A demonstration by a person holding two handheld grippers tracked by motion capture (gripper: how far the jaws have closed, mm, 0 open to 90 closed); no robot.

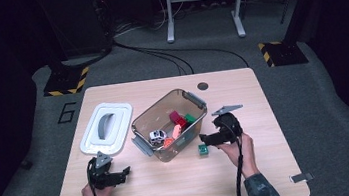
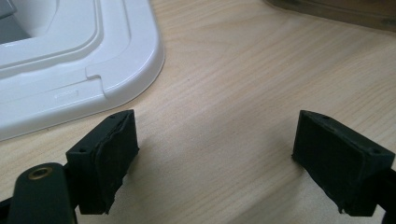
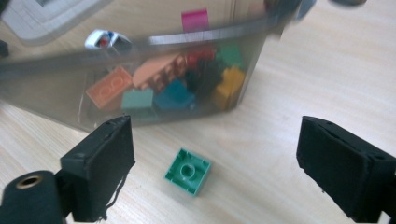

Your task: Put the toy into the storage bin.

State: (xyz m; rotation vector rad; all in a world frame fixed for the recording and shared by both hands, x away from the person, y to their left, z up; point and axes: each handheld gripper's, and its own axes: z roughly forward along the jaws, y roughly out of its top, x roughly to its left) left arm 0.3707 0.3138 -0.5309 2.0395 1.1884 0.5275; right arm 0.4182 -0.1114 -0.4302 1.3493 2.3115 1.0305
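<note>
Toy pick-up in progress: the right gripper (image 1: 202, 138) is hovering low over the counter (image 1: 183, 187), at about 4 o'clock from the clear bin (image 1: 169, 125), with its jaws standing wide apart and holding nothing. In the right gripper view the green brick (image 3: 187, 171) is lying studs-down, hollow side up, on the bare wood between the two jaws, touching neither, just in front of the bin's near wall; in the high view it (image 1: 202, 149) is sitting just beside the bin's corner, just below the jaw tips. The bin is already holding a toy car (image 1: 157, 137) and a heap of red, orange, teal and yellow bricks. The left gripper (image 1: 121, 174) is resting at about 7 o'clock from the bin, jaws likewise wide and empty, pointing at bare wood beside the white lid (image 1: 105, 127), which is lying off the bin at its 9 o'clock. Judged step: lining up on the stray brick. Next move is calling for lowering until the pads are straddling the brick's flat sides, closing, then lifting it over the rim; the brick is sitting slightly rotated, so a small wrist turn looks advisable.
</note>
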